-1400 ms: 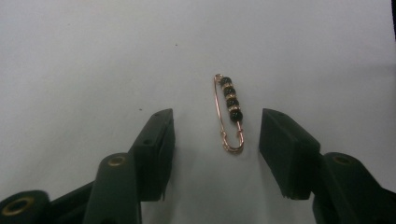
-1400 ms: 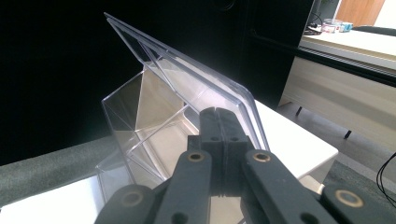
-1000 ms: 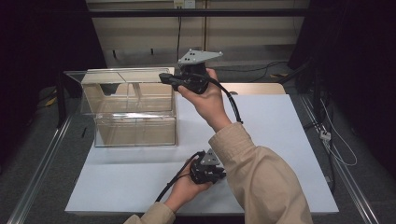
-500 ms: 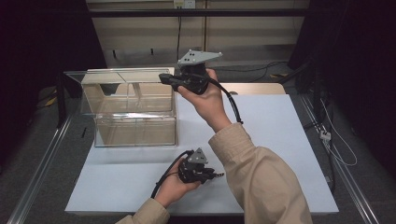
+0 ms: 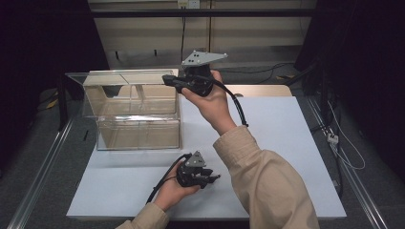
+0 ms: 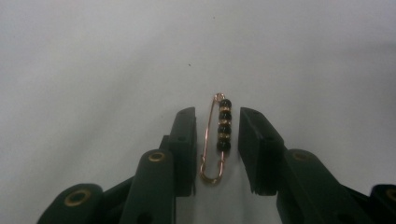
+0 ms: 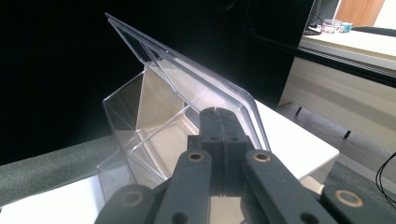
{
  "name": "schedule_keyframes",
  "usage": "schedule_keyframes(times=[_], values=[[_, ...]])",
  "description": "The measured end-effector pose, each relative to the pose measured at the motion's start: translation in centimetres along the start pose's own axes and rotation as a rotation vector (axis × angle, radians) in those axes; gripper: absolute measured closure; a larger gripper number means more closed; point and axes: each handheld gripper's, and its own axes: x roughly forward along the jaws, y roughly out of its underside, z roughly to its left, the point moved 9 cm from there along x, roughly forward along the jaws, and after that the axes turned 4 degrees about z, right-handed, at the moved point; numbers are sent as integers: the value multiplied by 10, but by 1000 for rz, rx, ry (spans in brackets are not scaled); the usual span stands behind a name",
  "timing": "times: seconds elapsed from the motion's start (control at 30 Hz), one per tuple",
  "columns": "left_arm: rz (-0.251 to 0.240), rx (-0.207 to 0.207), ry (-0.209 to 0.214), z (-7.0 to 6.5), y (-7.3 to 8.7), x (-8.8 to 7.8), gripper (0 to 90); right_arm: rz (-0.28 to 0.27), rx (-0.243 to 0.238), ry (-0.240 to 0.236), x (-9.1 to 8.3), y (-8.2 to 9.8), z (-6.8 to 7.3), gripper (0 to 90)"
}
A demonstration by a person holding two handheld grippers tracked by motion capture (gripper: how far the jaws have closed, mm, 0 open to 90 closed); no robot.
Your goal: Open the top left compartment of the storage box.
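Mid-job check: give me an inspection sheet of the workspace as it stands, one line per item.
Surface: white tabletop, bare around the work.
Job's things: clear box with its lid raised; beaded safety pin flat on the tabletop.
Clutter: nothing seen.
Grippers: right tool shut on the lid's edge; left tool low over the table, jaws just been opening, pin between them, pads apart from it.
Cables: one black cable trails from each tool.
Surroundings: dark room, metal rails beside the table, loose wires at right.

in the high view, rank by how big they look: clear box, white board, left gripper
1. white board
2. clear box
3. left gripper, though it sits nearer the camera, which flatters its size
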Motion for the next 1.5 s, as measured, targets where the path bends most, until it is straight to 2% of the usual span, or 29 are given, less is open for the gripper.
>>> schedule_keyframes(times=[0.03,0.07,0.1,0.13,0.2,0.27,0.3,0.33,0.37,0.4,0.43,0.47,0.5,0.57,0.7,0.83,0.87,0.9,0.93,1.07,1.3,1.37,1.43,1.47,1.5], values=[[-3,-4,4,-1,0,1,658,0,-1,0,0,0,0,900],[11,24,-12,0,1,1,661,0,-1,0,0,0,0,900],[46,51,-27,0,2,-1,667,0,-1,0,0,0,0,900],[29,65,-29,-2,1,1,685,-1,0,0,0,0,0,900],[26,70,-30,-4,0,2,737,-2,2,0,0,0,0,900],[29,44,-21,-5,0,2,826,-1,1,0,1,0,0,900],[25,33,-19,-5,-1,2,843,1,1,0,1,1,0,900],[20,18,-12,-6,-1,2,844,1,0,1,1,1,0,900],[29,26,-11,-4,-1,2,845,0,1,0,1,1,0,900],[25,3,-3,-4,-1,1,846,1,2,0,1,1,0,900],[33,-8,12,-4,0,0,846,1,2,1,1,1,0,900],[62,-13,8,-3,1,-4,845,1,1,1,1,1,0,900],[0,-34,24,-4,-2,-2,846,1,1,-1,2,1,1,900],[16,-51,32,-1,-2,-9,845,1,0,-1,2,1,1,900],[11,-82,41,1,-3,-19,845,-1,5,-1,2,0,1,900],[5,-73,48,4,-5,-30,845,-1,4,-2,3,0,2,900],[30,-65,47,4,-5,-35,846,-2,5,-3,3,0,2,900],[27,-57,51,6,-5,-38,845,-5,7,-5,3,0,2,900],[15,-70,54,6,-6,-41,845,-3,6,-4,3,0,2,900],[18,-72,62,8,-5,-58,846,-2,5,-2,3,0,2,900],[15,-85,50,15,-6,-86,846,-1,5,-2,3,-2,3,900],[17,-88,43,17,-6,-92,845,1,4,-1,3,-2,4,900],[19,-92,56,19,-6,-98,846,0,2,-3,3,-2,4,900],[24,-96,36,22,-6,-100,846,0,2,-2,3,-2,4,900],[21,-92,46,23,-6,-102,846,0,3,-2,3,-3,5,900]])
